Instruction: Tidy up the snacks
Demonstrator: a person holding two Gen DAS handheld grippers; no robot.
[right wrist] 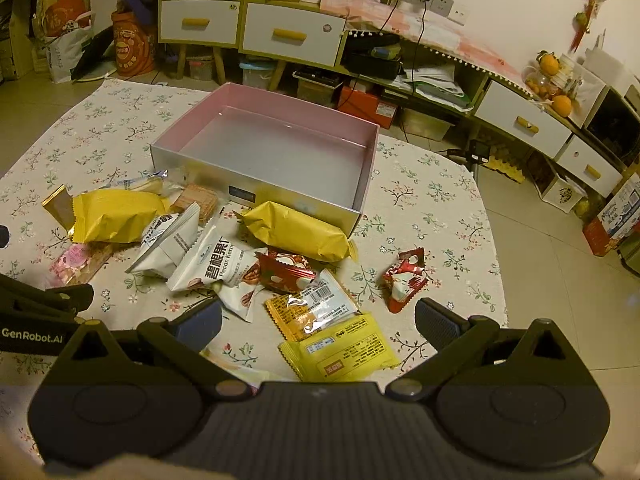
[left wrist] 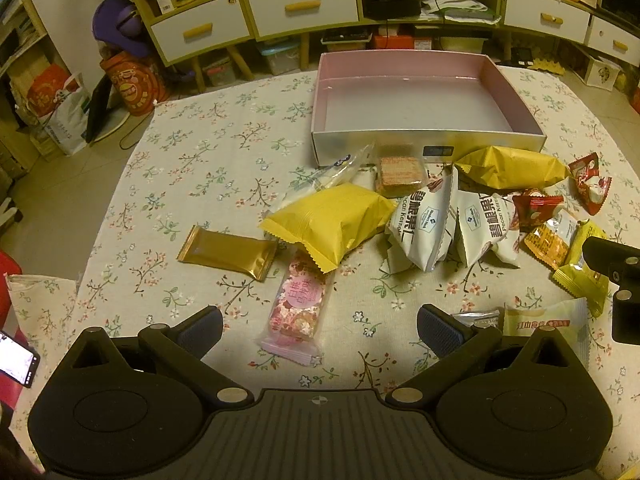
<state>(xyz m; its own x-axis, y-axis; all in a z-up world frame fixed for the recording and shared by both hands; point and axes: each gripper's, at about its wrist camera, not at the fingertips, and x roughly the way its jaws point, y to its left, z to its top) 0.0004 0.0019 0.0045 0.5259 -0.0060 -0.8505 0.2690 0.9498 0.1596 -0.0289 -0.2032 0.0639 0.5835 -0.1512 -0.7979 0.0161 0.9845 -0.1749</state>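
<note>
— Snacks lie heaped just before the pink-lined box (left wrist: pixel 420 96), its floor bare, flowered cloth (left wrist: pixel 200 152) free to the left.
— Both tools?
— Left gripper (left wrist: pixel 320 326) spread wide, holding nothing, over a glossy pink packet (left wrist: pixel 298 308) whose long axis runs toward the box. Right gripper (right wrist: pixel 318 320) also wide, above a flat yellow sachet (right wrist: pixel 340 350).
— Textures?
— Puffy yellow pouches (left wrist: pixel 330 222), crinkled white pecan bags (left wrist: pixel 426 220).

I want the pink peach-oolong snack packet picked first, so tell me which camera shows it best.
The left wrist view. There the pink snack packet lies whole and unobstructed on the floral tablecloth, label readable, between the open left gripper's fingers. The right wrist view shows it only small and blurred at the left edge.
</note>
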